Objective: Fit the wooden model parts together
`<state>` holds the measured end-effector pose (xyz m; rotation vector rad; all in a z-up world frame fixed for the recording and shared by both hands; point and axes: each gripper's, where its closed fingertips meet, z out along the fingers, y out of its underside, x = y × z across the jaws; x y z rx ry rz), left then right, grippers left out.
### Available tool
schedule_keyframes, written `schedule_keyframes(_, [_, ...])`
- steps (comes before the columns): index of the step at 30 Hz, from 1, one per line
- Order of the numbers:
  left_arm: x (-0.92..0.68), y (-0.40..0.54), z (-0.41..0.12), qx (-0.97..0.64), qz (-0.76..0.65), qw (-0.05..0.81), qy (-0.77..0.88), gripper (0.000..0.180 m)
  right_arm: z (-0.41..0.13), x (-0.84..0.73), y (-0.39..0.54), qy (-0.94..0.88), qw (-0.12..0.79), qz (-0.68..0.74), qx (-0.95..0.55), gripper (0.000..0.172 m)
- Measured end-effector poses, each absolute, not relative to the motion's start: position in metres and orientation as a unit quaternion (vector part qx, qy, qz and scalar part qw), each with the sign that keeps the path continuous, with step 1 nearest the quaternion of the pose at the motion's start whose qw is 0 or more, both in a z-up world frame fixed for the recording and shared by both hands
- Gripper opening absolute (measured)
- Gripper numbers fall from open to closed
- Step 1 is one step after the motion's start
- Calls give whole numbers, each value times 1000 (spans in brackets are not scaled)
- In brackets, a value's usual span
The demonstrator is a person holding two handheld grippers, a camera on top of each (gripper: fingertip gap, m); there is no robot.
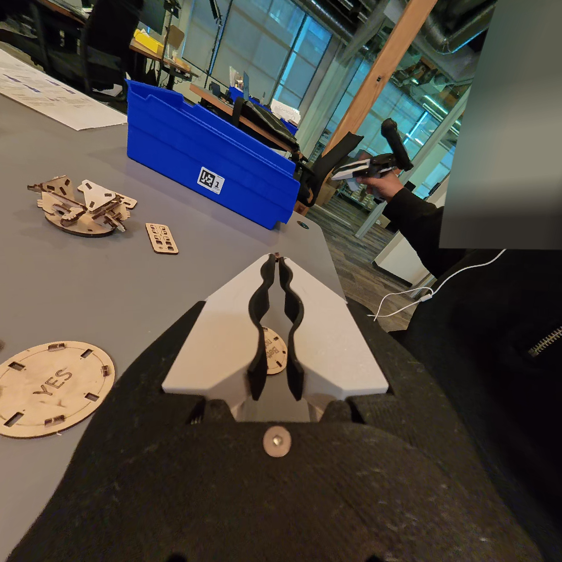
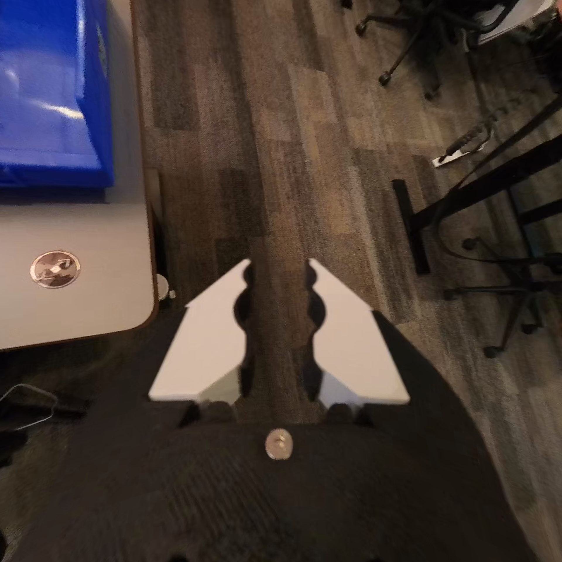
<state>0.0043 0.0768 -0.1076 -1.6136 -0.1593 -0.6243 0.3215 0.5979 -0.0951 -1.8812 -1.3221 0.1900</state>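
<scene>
Left gripper: We see the left gripper (image 1: 276, 258) low in the centre of its own view, above the grey counter (image 1: 188, 289). Its white fingers (image 1: 237, 304) with wavy black pads are closed at the tips on a tiny dark brown piece (image 1: 276, 254), too small for us to tell what it is.

Beneath the left gripper: A small round plywood token (image 1: 275, 352) lies on the counter and shows through the gap farther back between the pads.

Right gripper: In its own view the right gripper (image 2: 279, 267) sits in the lower centre, its white fingers (image 2: 340, 304) well apart with nothing between them. It hangs over the mottled brown carpet floor (image 2: 273, 152), just off the counter's rounded corner. We also see it from the left view, at the right of the frame, held up in a hand (image 1: 380, 185) with a black sleeve.

Counter, left view: A large round plywood disc with rectangular slots (image 1: 51, 386) lies at lower left. A pile of slotted plywood parts on a round base (image 1: 82, 206) sits at centre left. A small rectangular plywood plate with cut-outs (image 1: 161, 238) lies just right of the pile. A white printed sheet (image 1: 54, 94) is at upper left.

Blue bin: A long blue plastic bin with a square black-and-white marker sticker (image 1: 213, 164) stands at the counter's far side, upper centre.

Right view, other: Black chair bases with castors (image 2: 501, 289) stand at right.
</scene>
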Motion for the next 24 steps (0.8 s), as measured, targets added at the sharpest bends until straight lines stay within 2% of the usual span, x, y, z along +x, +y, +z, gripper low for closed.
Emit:
schedule_keyframes(1, [4,77,-108,-709,-274,646,-70,0,-97,321,597,-528,399,72,-747,29])
schedule_keyframes(2, [4,77,-108,-709,-274,646,-71,0,-99,320,594,-540,389,73,-743,0])
schedule_keyframes(3, [3,77,-108,-709,-274,646,-72,0,-97,320,596,-539,403,62,-737,0])
schedule_keyframes(5, [3,77,-108,-709,-274,646,-72,0,-95,321,601,-538,416,38,-732,23])
schedule_keyframes(6, [3,77,-108,-709,-274,646,-73,0,-98,321,599,-547,407,36,-731,11])
schedule_keyframes(7, [3,77,-108,-709,-274,646,-72,0,-98,321,600,-547,410,28,-729,20])
schedule_keyframes(9, [3,77,-108,-709,-273,646,-72,0,-99,321,599,-554,405,22,-727,10])
schedule_keyframes(10, [3,77,-108,-710,-273,646,-72,0,-98,320,598,-558,409,22,-722,0])
schedule_keyframes(11, [3,77,-108,-710,-272,646,-72,0,-95,320,602,-551,424,13,-718,9])
schedule_keyframes(13, [3,77,-108,-710,-272,646,-72,0,-95,320,601,-551,422,15,-720,10])
schedule_keyframes(14, [3,77,-108,-709,-272,646,-72,0,-96,319,598,-556,418,21,-718,0])
schedule_keyframes(16, [3,77,-108,-709,-272,647,-72,0,-95,320,601,-553,424,10,-717,10])
schedule_keyframes(17, [3,77,-108,-708,-272,647,-72,0,-96,317,597,-559,419,18,-715,0])
schedule_keyframes(18, [2,77,-108,-708,-272,648,-72,0,-94,313,594,-558,422,34,-713,0])
schedule_keyframes(19, [2,77,-108,-708,-272,648,-73,0,-91,303,587,-557,426,66,-710,6])
schedule_keyframes(20, [2,77,-108,-708,-272,648,-73,0,-85,289,576,-554,430,116,-704,30])
schedule_keyframes(21, [2,77,-108,-707,-273,648,-73,0,-78,273,562,-548,429,172,-697,46])
schedule_keyframes(24, [2,77,-108,-707,-276,647,-72,0,-52,224,510,-544,420,326,-650,36])
